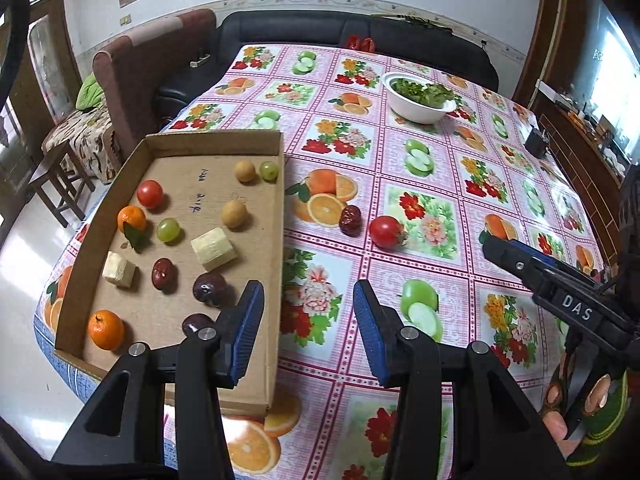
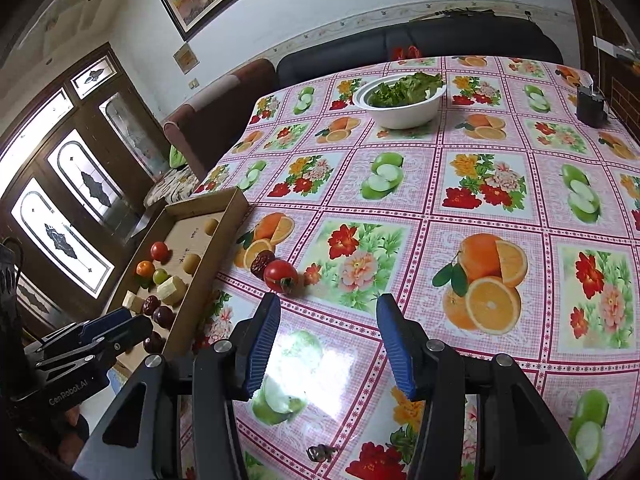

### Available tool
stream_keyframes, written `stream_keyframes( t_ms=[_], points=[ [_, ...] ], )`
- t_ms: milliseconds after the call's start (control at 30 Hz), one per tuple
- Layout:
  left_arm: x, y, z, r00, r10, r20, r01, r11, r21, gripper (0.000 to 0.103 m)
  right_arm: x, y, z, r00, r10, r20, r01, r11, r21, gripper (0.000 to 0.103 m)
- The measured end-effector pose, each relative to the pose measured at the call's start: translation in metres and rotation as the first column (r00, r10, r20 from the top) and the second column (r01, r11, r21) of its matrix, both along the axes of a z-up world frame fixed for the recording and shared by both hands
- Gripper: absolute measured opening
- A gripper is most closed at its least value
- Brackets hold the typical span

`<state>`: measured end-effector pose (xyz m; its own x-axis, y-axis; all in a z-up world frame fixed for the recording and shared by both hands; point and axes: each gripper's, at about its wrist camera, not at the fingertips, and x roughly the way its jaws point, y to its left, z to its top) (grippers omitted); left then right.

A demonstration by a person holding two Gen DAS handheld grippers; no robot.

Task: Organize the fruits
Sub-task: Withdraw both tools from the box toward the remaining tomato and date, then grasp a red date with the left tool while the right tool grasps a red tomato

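Left wrist view: a tomato [image 1: 386, 232] and a date [image 1: 350, 220] lie touching-close on the surface [image 1: 424, 184], at about 12 o'clock from the left tongs [image 1: 308, 334], which stand spread with nothing between them. At 9 o'clock from the tomato sits the tray [image 1: 276, 216], holding oranges, grapes, dates, plums and pale cut chunks. The right tongs [image 1: 496, 248] enter at 3 o'clock, also spread and empty, as the right wrist view shows. A bowl [image 1: 420, 110] of greens stands well apart at 1 o'clock.

Bright daylight, tablecloth [image 2: 304, 368] glare, fisheye-bent edges, sharp focus.
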<state>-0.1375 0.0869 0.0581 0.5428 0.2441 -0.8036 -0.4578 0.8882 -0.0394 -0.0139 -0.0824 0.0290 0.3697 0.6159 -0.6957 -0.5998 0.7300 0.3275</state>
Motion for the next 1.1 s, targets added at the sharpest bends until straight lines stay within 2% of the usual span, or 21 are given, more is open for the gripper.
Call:
stream_keyframes(
  t_ms=[267, 567, 933, 1000, 1033, 1067, 1100],
  points=[
    [0.004, 0.001, -0.003, 1.000, 0.000, -0.009, 0.000, 1.000, -0.007, 0.045, -0.003, 0.020, -0.009, 0.999, 0.053, -0.006, -0.053, 0.999, -0.013, 0.052],
    [0.010, 0.017, -0.010, 1.000, 0.021, -0.020, -0.022, 0.999, -0.034, 0.045, 0.004, 0.062, -0.023, 0.993, 0.120, -0.009, -0.120, 0.992, -0.046, 0.052],
    [0.025, 0.024, -0.017, 0.999, 0.024, -0.035, -0.025, 0.999, -0.030, 0.045, 0.016, 0.113, -0.047, 0.985, 0.171, 0.007, -0.168, 0.974, -0.154, 0.052],
    [0.028, 0.024, -0.018, 0.999, 0.021, -0.039, -0.023, 0.999, -0.029, 0.045, 0.018, 0.117, -0.051, 0.984, 0.175, 0.012, -0.171, 0.970, -0.175, 0.050],
    [0.029, 0.024, -0.019, 0.999, 0.021, -0.040, -0.022, 0.999, -0.030, 0.045, 0.018, 0.120, -0.054, 0.983, 0.183, 0.009, -0.179, 0.966, -0.188, 0.046],
    [0.031, 0.024, -0.020, 0.999, 0.019, -0.043, -0.020, 0.999, -0.033, 0.045, 0.019, 0.121, -0.056, 0.982, 0.188, 0.001, -0.185, 0.964, -0.191, 0.034],
    [0.033, 0.024, -0.021, 0.999, 0.017, -0.046, -0.018, 0.999, -0.033, 0.045, 0.020, 0.120, -0.058, 0.983, 0.186, -0.001, -0.183, 0.964, -0.194, 0.032]
  ],
)
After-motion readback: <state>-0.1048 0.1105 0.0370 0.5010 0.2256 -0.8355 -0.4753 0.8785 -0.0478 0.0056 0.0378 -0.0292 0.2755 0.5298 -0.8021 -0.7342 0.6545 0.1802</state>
